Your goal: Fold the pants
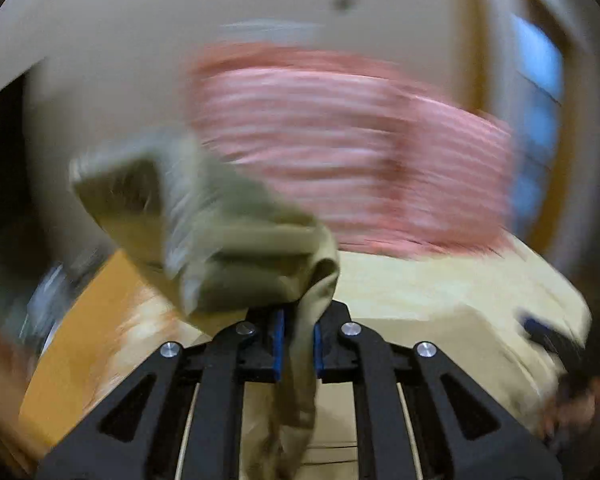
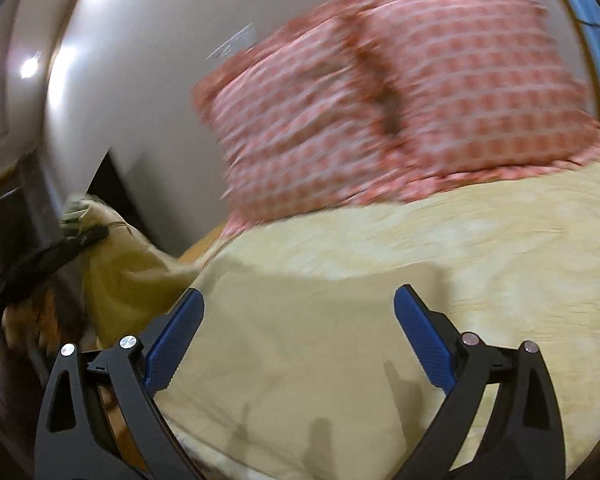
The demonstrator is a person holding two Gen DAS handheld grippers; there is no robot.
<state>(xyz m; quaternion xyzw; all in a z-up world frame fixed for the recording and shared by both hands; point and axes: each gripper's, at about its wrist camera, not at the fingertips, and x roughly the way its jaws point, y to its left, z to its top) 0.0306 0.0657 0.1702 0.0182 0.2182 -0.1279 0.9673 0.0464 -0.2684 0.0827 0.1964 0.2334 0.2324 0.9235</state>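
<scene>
The olive-green pants (image 1: 236, 248) hang bunched from my left gripper (image 1: 298, 340), which is shut on a fold of the cloth between its blue pads, lifted above the bed. The left wrist view is blurred by motion. The pants also show at the left of the right wrist view (image 2: 120, 276), held up by the other gripper (image 2: 48, 260). My right gripper (image 2: 300, 336) is open and empty, its blue pads (image 2: 176, 340) wide apart over the yellow bedspread (image 2: 420, 280).
Two pink checked pillows (image 2: 400, 108) lean at the head of the bed against a pale wall (image 2: 140, 60). An orange sheet edge (image 1: 100, 320) shows at the bed's left side. A window (image 1: 540, 120) is at the right.
</scene>
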